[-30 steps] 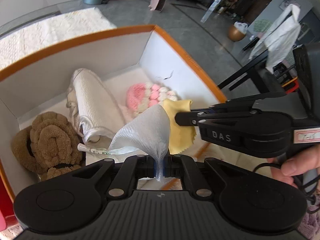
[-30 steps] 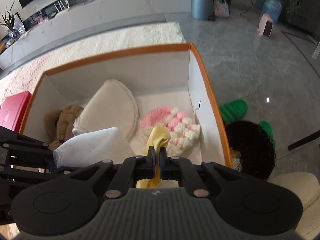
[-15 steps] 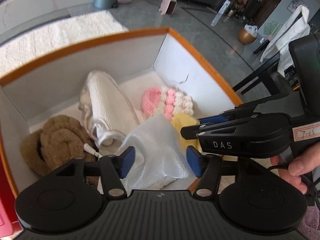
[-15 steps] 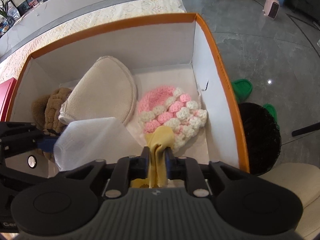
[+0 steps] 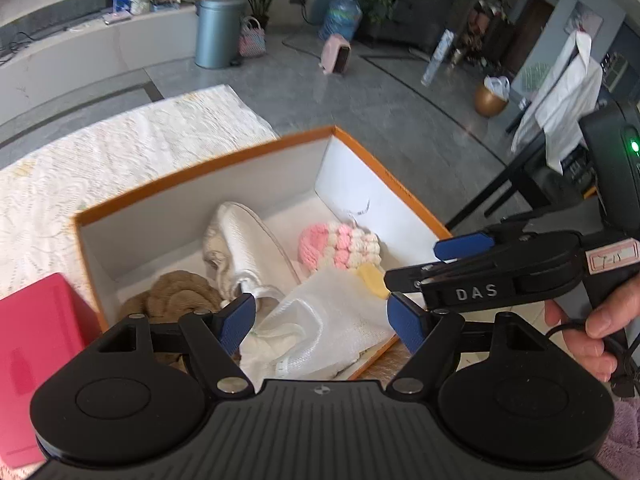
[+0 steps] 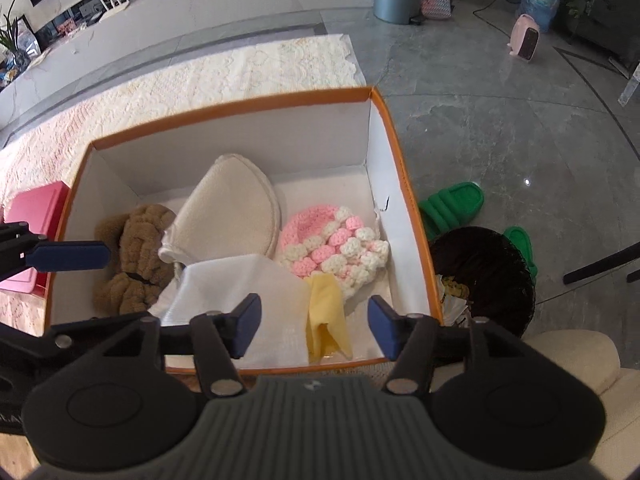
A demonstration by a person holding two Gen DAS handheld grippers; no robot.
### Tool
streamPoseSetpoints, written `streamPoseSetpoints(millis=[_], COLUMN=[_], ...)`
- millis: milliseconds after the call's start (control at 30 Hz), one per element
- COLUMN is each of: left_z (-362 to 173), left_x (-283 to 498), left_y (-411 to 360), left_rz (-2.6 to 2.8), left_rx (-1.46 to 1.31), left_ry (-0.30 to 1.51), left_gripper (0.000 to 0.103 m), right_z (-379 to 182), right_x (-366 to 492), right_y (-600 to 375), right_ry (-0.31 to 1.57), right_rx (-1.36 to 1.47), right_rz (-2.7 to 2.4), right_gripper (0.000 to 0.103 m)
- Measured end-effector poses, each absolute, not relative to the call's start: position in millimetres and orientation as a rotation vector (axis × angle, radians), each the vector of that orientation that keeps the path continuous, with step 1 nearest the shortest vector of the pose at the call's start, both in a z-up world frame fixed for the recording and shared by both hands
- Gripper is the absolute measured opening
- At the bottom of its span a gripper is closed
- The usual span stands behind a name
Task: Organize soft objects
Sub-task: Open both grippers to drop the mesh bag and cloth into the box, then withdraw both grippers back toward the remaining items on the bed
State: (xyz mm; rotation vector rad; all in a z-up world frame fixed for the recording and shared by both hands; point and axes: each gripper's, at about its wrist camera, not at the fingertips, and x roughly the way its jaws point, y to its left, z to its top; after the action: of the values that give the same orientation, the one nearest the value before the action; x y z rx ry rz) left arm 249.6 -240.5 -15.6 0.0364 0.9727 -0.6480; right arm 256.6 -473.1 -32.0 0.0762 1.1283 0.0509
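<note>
An orange-rimmed white box (image 6: pixel 400 152) (image 5: pixel 208 164) holds several soft things. A white mesh cloth (image 5: pixel 324 320) (image 6: pixel 240 284) lies at its near side, a yellow cloth (image 6: pixel 326 312) (image 5: pixel 374 280) beside it. Behind them sit a pink-and-white knitted hat (image 6: pixel 332 240) (image 5: pixel 338 246), a cream pad (image 6: pixel 232 208) (image 5: pixel 244 244) and a brown plush item (image 6: pixel 134 252) (image 5: pixel 180 292). My left gripper (image 5: pixel 322 322) hangs above the mesh cloth, jaws still opening, pads clear of it. My right gripper (image 6: pixel 314 324) (image 5: pixel 436 276) hovers over the yellow cloth, jaws opening, nothing gripped.
A red box (image 5: pixel 36 344) (image 6: pixel 34 216) stands left of the orange box on a lace cloth (image 6: pixel 200 76). On the grey floor to the right are a black bin (image 6: pixel 484 276) and green slippers (image 6: pixel 452 208). A hand (image 5: pixel 600 320) holds the right gripper.
Both grippers were shut, the left on the mesh cloth and the right on the yellow cloth. They let go, the cloths dropped into the box, and both grippers rose.
</note>
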Motion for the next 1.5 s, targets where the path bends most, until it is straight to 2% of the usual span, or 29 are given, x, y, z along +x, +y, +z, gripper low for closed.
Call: streamPoseSetpoints(millis=[233,533,1000,1267,1500], left_z=[3,-1,-21,-29,-41], left_x=[218,180,135,133,153], left_y=[-193,-113,14,66,94], left_rz=[-0.592,-0.486,-0.23,-0.19,-0.163], left_rx=[0.0,0.026,-0.047,-0.039,0.038], left_ry=[0.78,0.687,0.645,0.67,0.702], left_gripper=[0.087,0.081,0.081,0.08,0.08], right_z=[-9,-12,-21,-37,-42], right_x=[223,182,150,166,200], right_y=[-447,-367,-236,-165,-107], right_ry=[0.934,0.754,0.601,0.621,0.637], right_rx=[0.101,0.087,0.027,-0.067,-0.258], right_rz=[0.079,0.226,0.388,0.499,0.603], right_gripper=[0.079,0.079,0.078,0.076,0.076])
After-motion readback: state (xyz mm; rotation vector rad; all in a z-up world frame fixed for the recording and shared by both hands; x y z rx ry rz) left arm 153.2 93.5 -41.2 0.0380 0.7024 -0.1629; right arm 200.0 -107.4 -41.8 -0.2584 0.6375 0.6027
